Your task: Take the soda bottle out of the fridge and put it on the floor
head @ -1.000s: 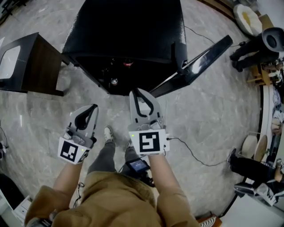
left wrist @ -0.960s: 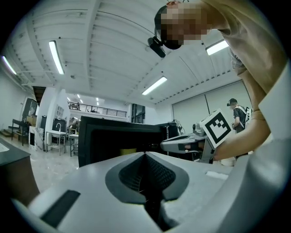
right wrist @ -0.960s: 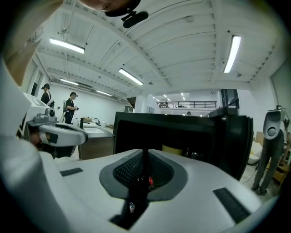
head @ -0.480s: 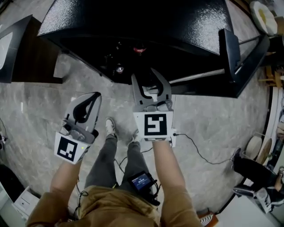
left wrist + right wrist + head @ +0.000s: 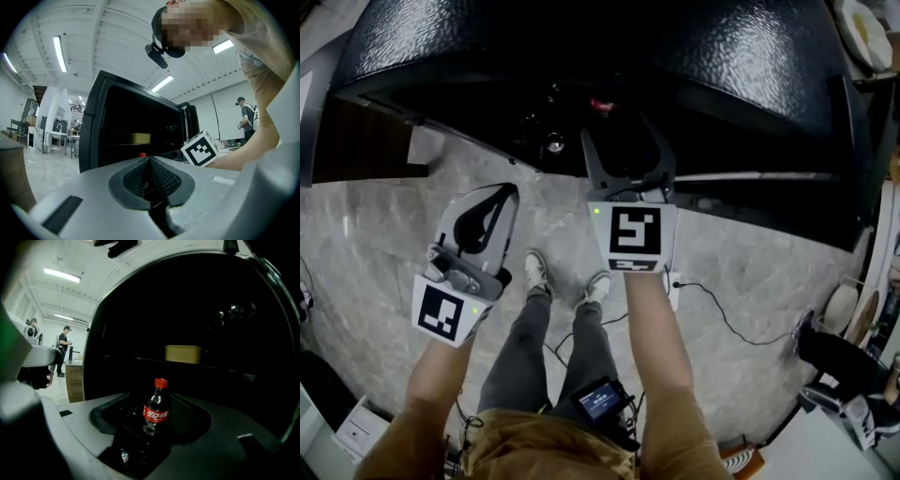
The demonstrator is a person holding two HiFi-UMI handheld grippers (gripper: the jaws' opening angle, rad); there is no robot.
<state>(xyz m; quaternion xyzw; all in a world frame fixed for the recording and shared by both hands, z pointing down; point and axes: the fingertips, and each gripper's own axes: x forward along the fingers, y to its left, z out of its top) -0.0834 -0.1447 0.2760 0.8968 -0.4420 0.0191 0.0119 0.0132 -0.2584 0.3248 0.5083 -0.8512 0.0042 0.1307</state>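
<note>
Fridge (image 5: 609, 56) partly beyond head view's top edge

Open fridge (image 5: 220, 324), soda bottle (image 5: 156, 406) unobstructed

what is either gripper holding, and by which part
Nothing is held. The left gripper is shut, empty; the right gripper is opening its jaws, the soda bottle ahead, untouched.

We have closed in on the fridge (image 5: 694, 56): a second ago it stood well ahead of us, and now its black top fills the upper view. Our right gripper (image 5: 622, 141) has gone from short of the fridge to its open front, with the tips at the dark mouth. Its jaws, together before, are opening, and the soda bottle (image 5: 156, 406) shows in the gap, pads not on it. Our left gripper (image 5: 508, 190) has drawn nearer the fridge too.
</note>
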